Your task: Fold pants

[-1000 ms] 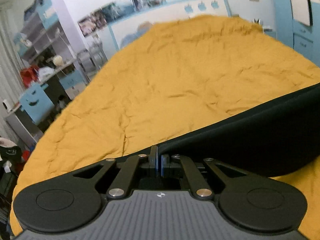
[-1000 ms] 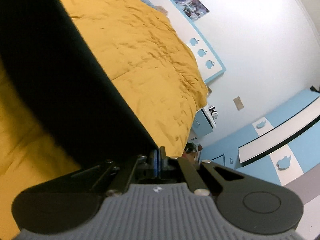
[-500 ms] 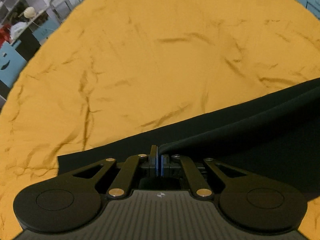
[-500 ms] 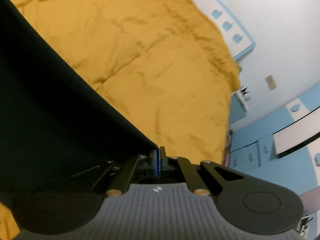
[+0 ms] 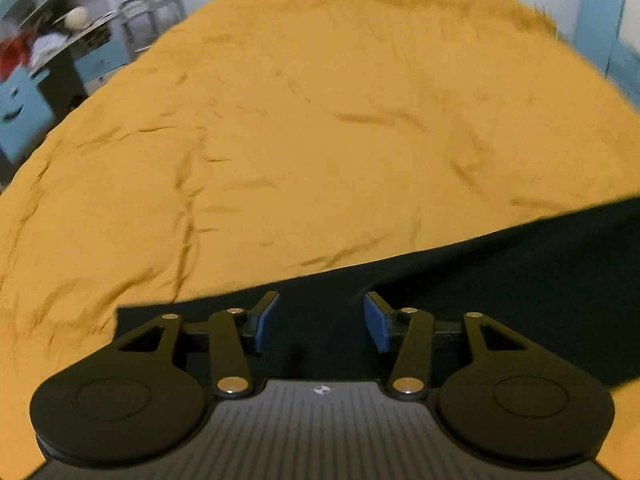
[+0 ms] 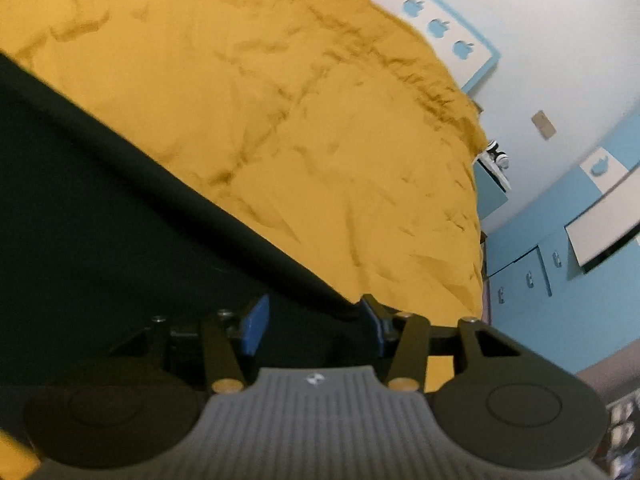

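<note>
The dark pants [image 5: 500, 272] lie flat on the yellow bedspread [image 5: 320, 120], stretching from under my left gripper to the right. My left gripper [image 5: 322, 320] is open, its blue pads [image 5: 266, 320] apart just above the cloth's near left end, holding nothing. In the right wrist view the pants [image 6: 100, 220] run to the left from my right gripper [image 6: 316, 322], which is open over their near right edge. The bedspread [image 6: 300, 120] fills the view beyond.
To the left of the bed are shelves with clutter [image 5: 48, 40] and a blue box with a face [image 5: 16, 116]. To the right are blue cabinets [image 6: 540, 280] and a white wall with a blue-framed headboard [image 6: 452, 28].
Both grippers were shut on the pants' edge and lowered it onto the bed. Both have now opened and let the cloth go, and it lies flat.
</note>
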A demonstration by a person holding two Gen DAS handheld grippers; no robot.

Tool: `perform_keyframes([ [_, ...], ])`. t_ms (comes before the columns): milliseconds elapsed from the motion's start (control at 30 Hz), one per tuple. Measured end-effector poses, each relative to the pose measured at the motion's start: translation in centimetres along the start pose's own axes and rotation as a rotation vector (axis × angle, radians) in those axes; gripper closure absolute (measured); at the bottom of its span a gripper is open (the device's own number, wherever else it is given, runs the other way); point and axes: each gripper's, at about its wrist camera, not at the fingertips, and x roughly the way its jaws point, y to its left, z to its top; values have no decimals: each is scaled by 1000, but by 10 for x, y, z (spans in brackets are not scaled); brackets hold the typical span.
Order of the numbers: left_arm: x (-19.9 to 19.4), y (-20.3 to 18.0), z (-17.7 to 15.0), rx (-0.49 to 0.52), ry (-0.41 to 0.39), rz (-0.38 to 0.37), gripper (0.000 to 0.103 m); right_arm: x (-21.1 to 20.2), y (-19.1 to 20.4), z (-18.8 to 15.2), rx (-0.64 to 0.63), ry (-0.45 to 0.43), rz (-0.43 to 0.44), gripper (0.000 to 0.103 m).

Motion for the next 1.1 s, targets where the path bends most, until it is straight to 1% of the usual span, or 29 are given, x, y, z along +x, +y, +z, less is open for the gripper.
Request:
perform_keyframes([
  [67, -30, 15, -15, -59, -26, -36, 41, -26, 4, -2, 78, -24, 34, 56],
  [133, -51, 28, -33, -116, -18, -68, 41, -52, 11, -9, 181, -41, 89, 56],
  [200, -69, 34, -55, -130, -27, -81, 41, -75, 24, -17, 268, -49, 136, 56],
  [233, -77, 32, -67, -104, -35, -84, 41, -82, 33, -20, 292, -53, 148, 56],
  [300, -87, 19, -86, -9, -45, -78, 41, -98, 53, -26, 321, -57, 167, 57],
  [400, -90, -11, -112, 136, -54, -33, 41, -116, 87, -33, 302, -71, 154, 58],
  [467, -87, -28, -126, 213, -62, -5, 41, -122, 102, -36, 304, -71, 154, 58],
  [600, -69, -46, -145, 326, -8, 83, 41, -128, 125, -41, 322, -47, 160, 58],
  [633, -64, -47, -148, 348, 8, 100, 49, -130, 129, -42, 326, -44, 157, 58],
  [667, -64, -48, -151, 362, 10, 93, 61, -133, 131, -43, 332, -44, 163, 58],
  [700, -64, -47, -151, 367, 11, 65, 68, -135, 132, -44, 337, -46, 169, 58],
  [733, -65, -47, -150, 361, 11, 45, 83, -137, 133, -45, 340, -47, 169, 58],
  [767, -66, -46, -148, 353, 10, 37, 95, -139, 132, -45, 340, -48, 164, 58],
  [800, -67, -43, -146, 347, 2, 39, 100, -139, 133, -44, 340, -46, 158, 58],
  [867, -71, -35, -139, 319, -26, 25, 102, -142, 131, -44, 349, -49, 158, 58],
  [967, -82, -20, -122, 232, -65, -11, 102, -144, 131, -40, 359, -59, 169, 59],
  [1100, -99, 20, -83, 95, -99, -40, 102, -148, 129, -35, 342, -69, 159, 61],
])
